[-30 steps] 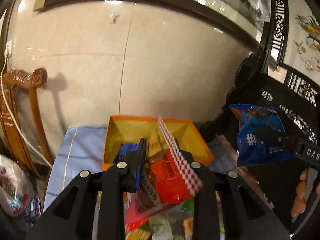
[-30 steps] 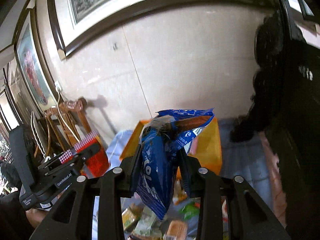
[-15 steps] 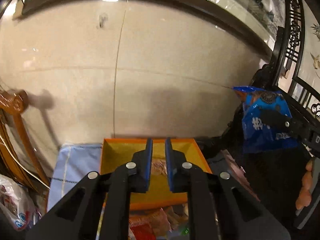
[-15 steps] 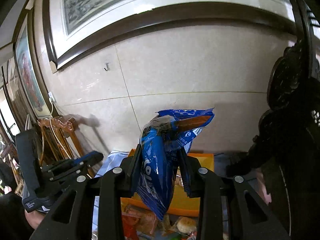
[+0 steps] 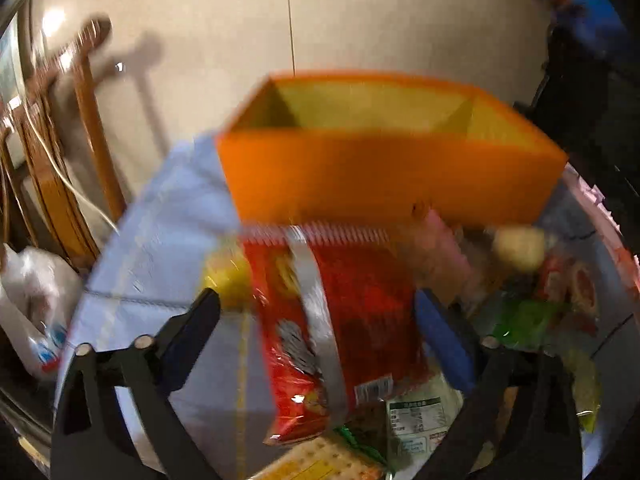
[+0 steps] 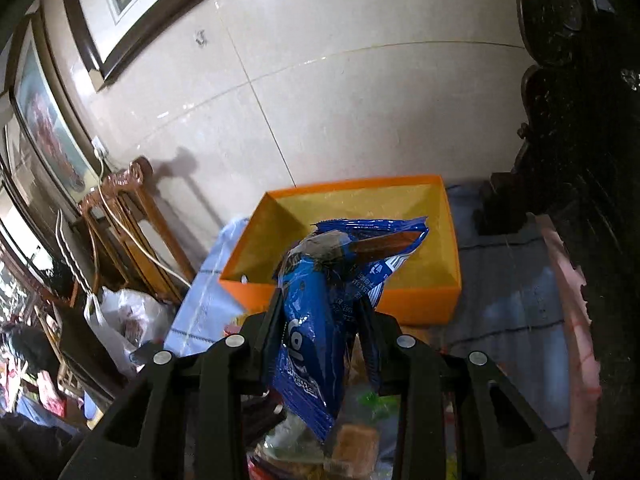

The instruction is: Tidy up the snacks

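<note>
My left gripper [image 5: 316, 312] is open, its jaws wide on either side of a red snack bag [image 5: 340, 320] that lies on the pile of snacks in front of the orange box [image 5: 384, 172]; I cannot tell if they touch it. The view is motion-blurred. My right gripper [image 6: 320, 312] is shut on a blue snack bag [image 6: 320, 300] and holds it upright, above the pile and just short of the orange box [image 6: 424, 300]. The blue bag shows blurred at the upper right of the left wrist view [image 5: 596, 20].
Several loose snack packets [image 5: 532, 312] lie on the blue tablecloth [image 5: 160, 240] before the box. A wooden stand [image 6: 132, 216] and a white plastic bag [image 6: 120, 312] are at the left. Dark carved furniture [image 6: 580, 160] stands at the right, a tiled wall behind.
My left gripper let go of the red bag, shut empty over the box, then dropped low and opened wide around a red bag. My right gripper kept hold of the blue bag and tilted down towards the box.
</note>
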`<move>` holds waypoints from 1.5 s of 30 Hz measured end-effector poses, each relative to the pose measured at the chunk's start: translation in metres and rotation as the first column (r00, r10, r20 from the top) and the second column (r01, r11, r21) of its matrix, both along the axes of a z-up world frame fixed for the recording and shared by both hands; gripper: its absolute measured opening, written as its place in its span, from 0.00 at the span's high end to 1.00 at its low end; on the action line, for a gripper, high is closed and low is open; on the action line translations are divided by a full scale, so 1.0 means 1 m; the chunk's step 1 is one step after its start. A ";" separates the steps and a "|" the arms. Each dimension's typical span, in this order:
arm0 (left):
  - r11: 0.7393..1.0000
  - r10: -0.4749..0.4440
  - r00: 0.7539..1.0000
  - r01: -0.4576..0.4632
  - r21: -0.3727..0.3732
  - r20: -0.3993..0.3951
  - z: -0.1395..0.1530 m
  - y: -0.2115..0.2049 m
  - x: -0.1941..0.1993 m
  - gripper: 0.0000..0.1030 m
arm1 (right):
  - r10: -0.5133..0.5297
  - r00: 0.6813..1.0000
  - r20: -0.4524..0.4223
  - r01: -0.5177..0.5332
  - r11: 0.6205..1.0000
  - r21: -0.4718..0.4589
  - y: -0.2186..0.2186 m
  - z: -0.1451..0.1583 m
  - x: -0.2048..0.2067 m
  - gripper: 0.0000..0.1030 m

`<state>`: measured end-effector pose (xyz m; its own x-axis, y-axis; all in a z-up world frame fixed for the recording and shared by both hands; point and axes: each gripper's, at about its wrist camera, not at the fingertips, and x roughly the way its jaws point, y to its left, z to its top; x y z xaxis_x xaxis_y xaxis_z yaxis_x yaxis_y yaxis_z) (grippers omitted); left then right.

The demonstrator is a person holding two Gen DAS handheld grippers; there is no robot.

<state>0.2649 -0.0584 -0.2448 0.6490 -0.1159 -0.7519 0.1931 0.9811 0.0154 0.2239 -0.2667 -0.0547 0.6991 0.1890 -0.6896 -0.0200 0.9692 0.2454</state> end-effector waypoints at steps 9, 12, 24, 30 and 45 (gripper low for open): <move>0.987 -0.035 0.996 0.022 -0.160 -0.081 0.023 0.023 -0.005 0.71 | -0.014 0.999 0.031 0.014 1.000 -0.004 -0.009 0.011 -0.012 0.66; 0.982 -0.061 0.998 0.056 -0.180 -0.021 0.053 0.032 -0.015 0.71 | -0.009 0.999 0.039 0.009 1.000 0.006 -0.008 0.012 -0.015 0.66; 0.973 -0.111 0.972 0.148 -0.177 0.207 0.200 0.015 0.027 0.71 | 0.020 0.992 0.124 -0.018 1.000 -0.021 -0.002 0.065 0.019 0.66; 0.976 -0.117 0.951 0.163 -0.144 0.287 0.246 -0.008 0.071 0.71 | 0.022 0.988 0.156 -0.012 0.998 -0.065 -0.010 0.096 0.067 0.66; 0.989 -0.029 0.985 0.054 -0.139 0.172 0.195 -0.006 0.153 0.04 | -0.016 0.999 0.037 0.020 0.994 -0.107 -0.041 0.046 0.141 0.37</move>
